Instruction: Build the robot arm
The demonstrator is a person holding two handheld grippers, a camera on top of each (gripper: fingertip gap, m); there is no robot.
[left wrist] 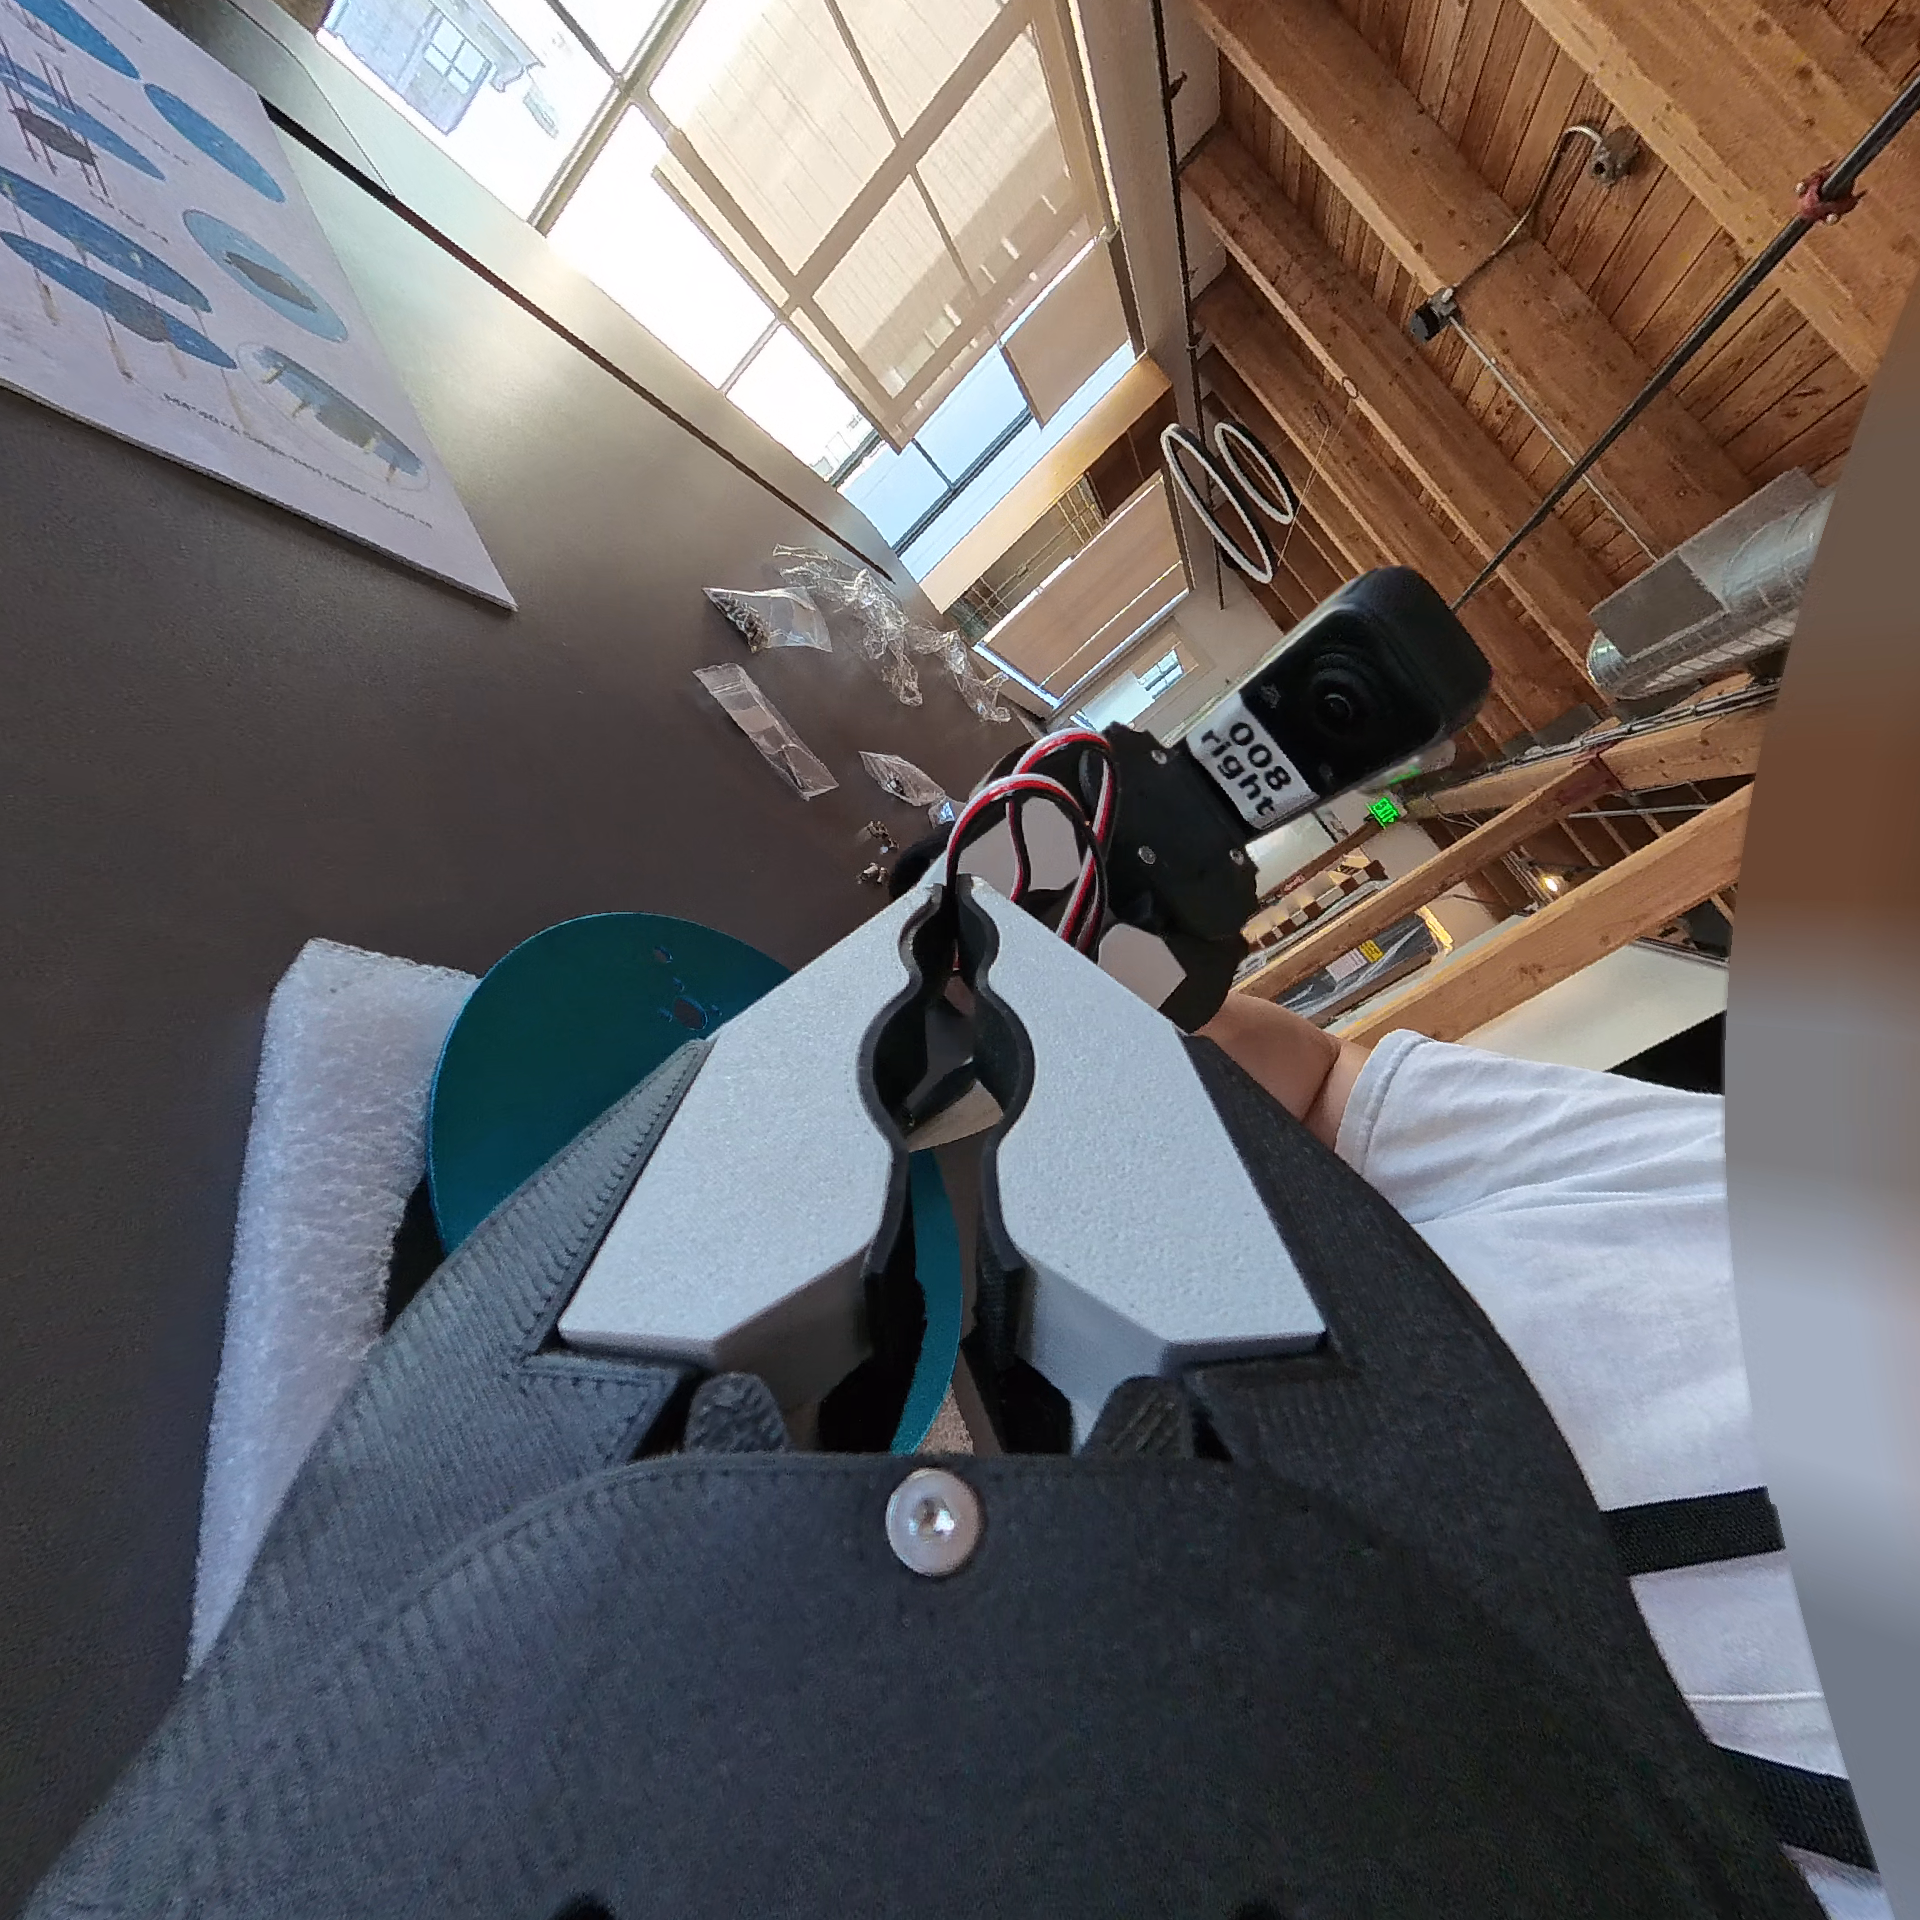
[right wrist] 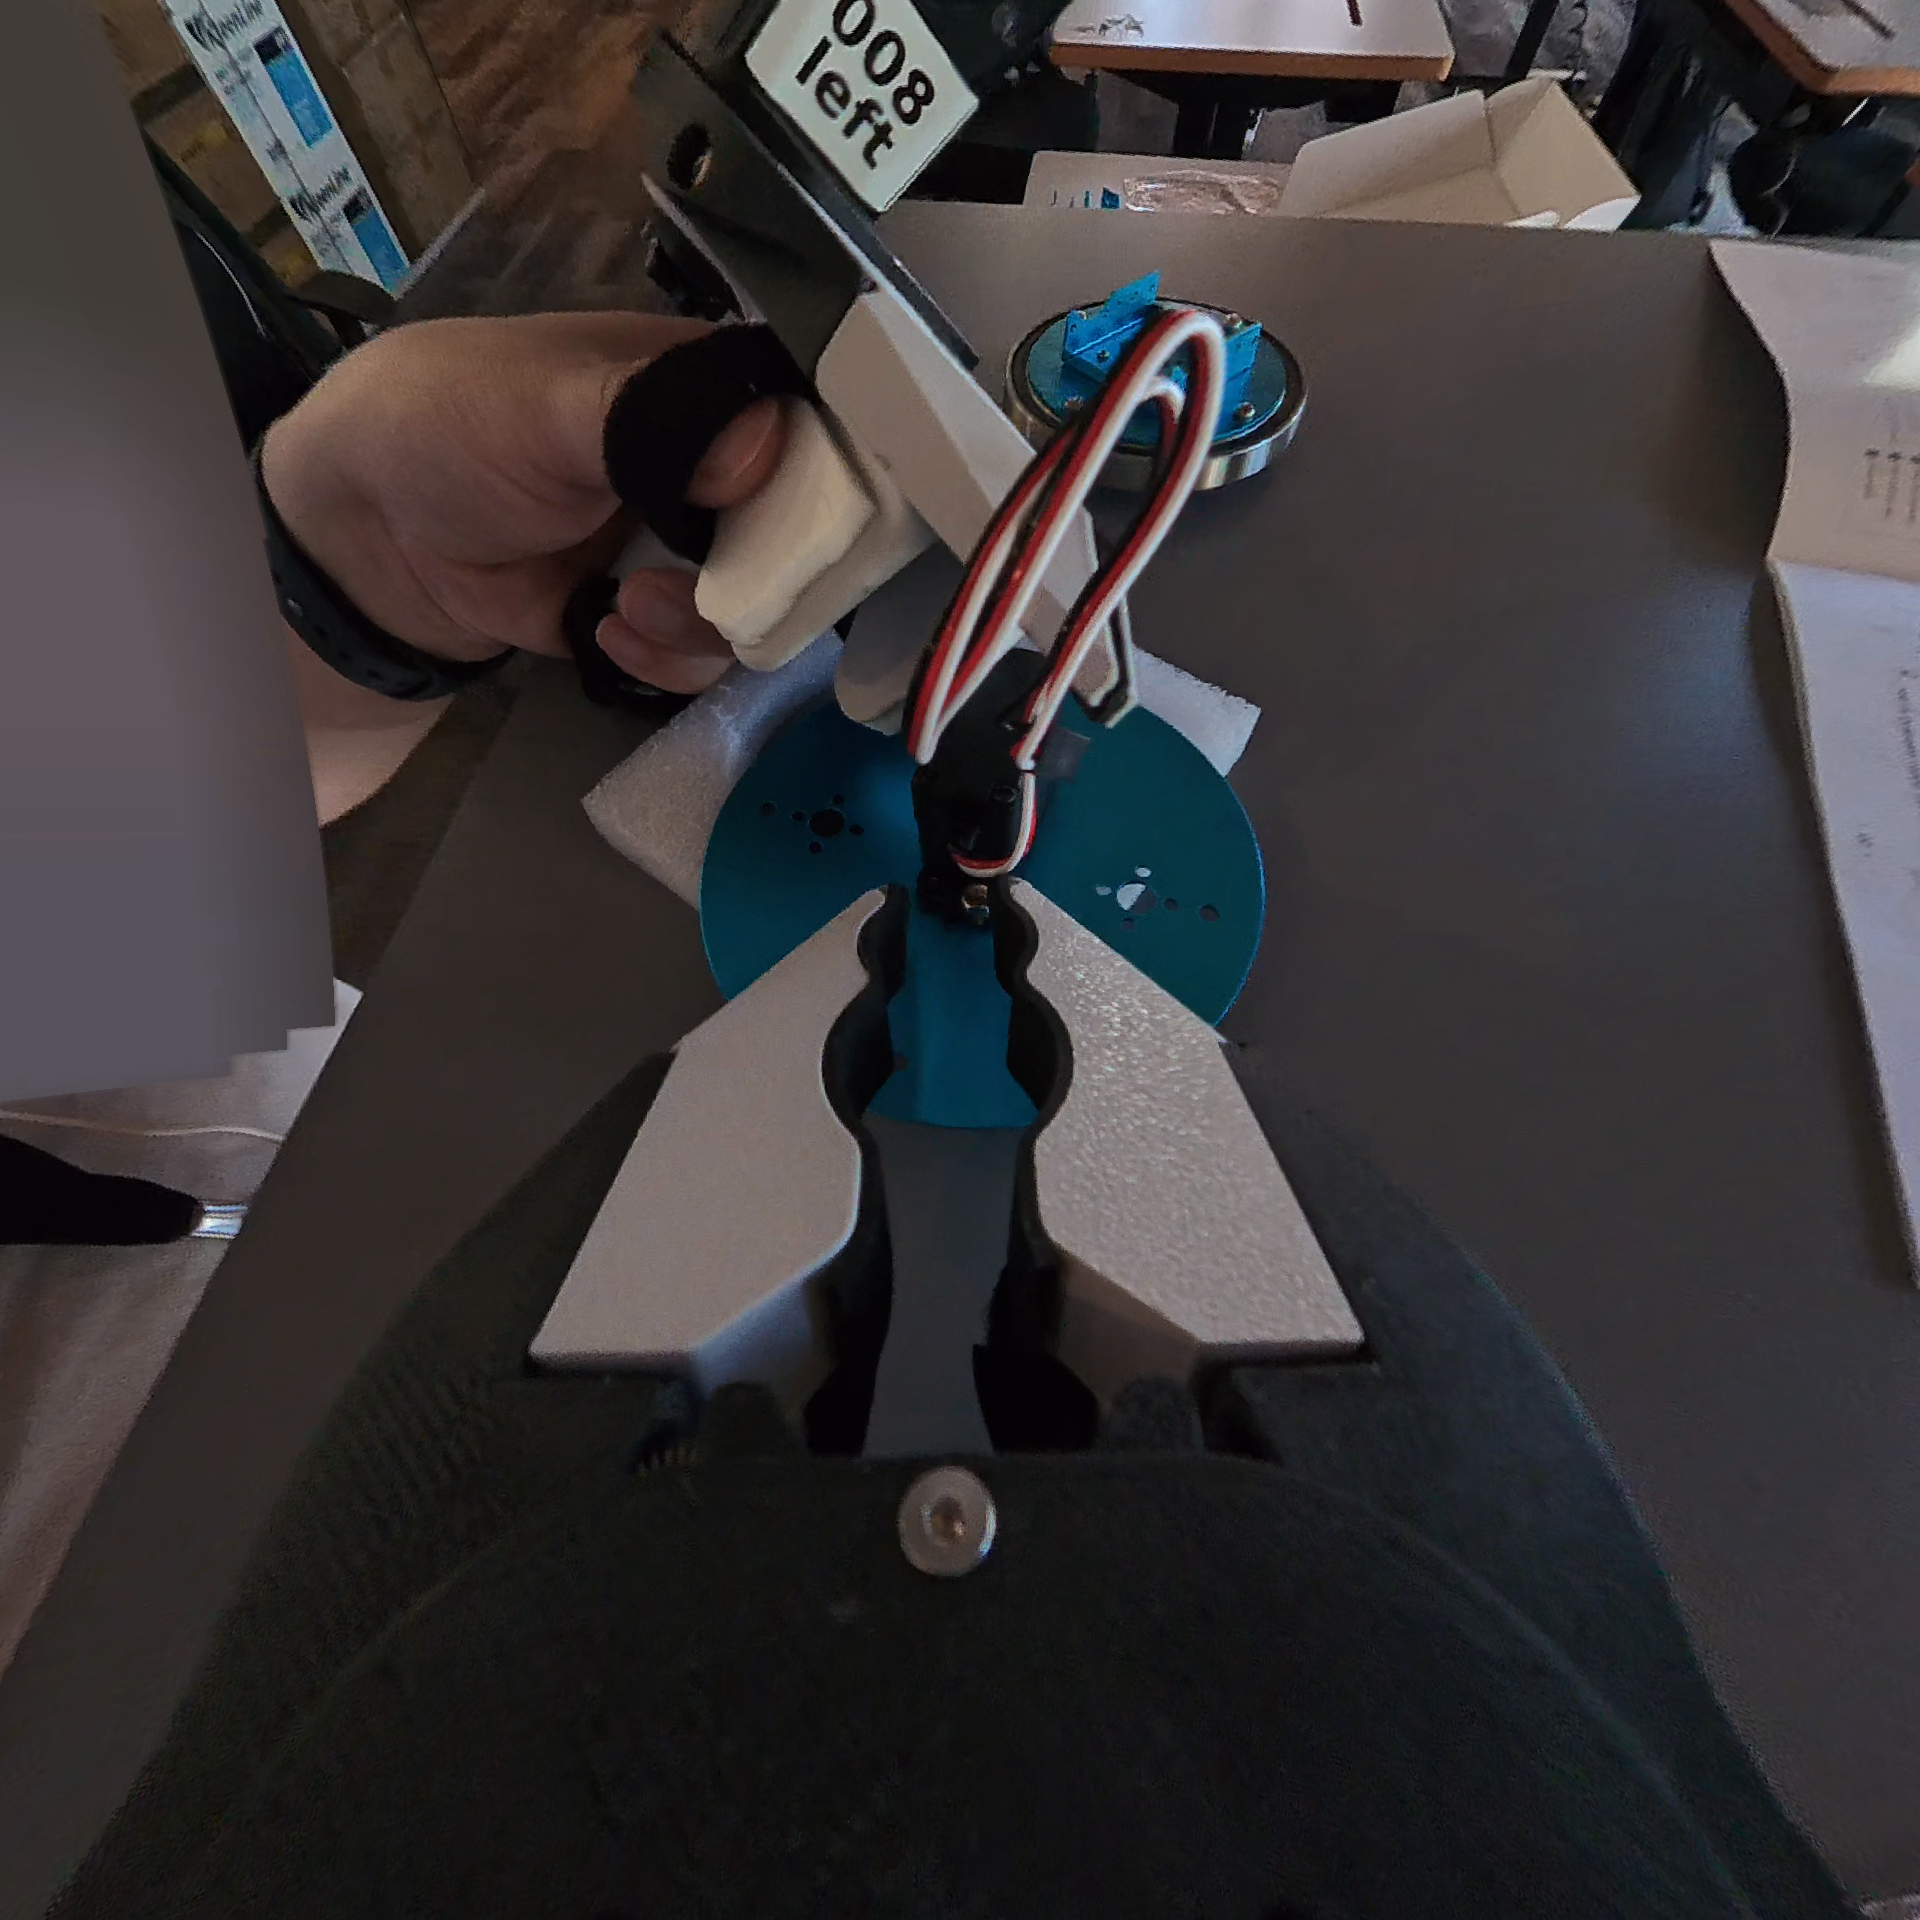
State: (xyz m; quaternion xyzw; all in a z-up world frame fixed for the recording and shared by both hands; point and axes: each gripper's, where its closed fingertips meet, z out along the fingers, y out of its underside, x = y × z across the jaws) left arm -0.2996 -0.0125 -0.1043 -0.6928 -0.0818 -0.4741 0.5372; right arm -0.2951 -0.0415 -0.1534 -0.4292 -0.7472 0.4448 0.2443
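Note:
A round blue metal disc (right wrist: 1143, 831) with small holes lies on white foam (right wrist: 665, 790) on a dark grey table (right wrist: 1455, 727). My right gripper (right wrist: 954, 899) is shut on a small black servo (right wrist: 966, 821) standing over the disc's middle. The servo's red, white and black wires (right wrist: 997, 540) loop upward. My left gripper (right wrist: 997, 686) reaches in from the far left, held by a hand (right wrist: 447, 488). In the left wrist view, my left gripper (left wrist: 961, 894) has its jaws nearly together on the disc's rim (left wrist: 925, 1299). The disc (left wrist: 582, 1039) and the wires (left wrist: 1023, 821) also show there.
A round metal-rimmed part (right wrist: 1247, 447) with blue pieces sits farther back. Paper sheets (right wrist: 1849, 623) lie at the right, and an open white box (right wrist: 1455, 156) is at the far edge. An illustrated sheet (left wrist: 208, 260) and small plastic bags (left wrist: 769, 727) lie on the table. Some 5 cm of space lies between my two pairs of fingers.

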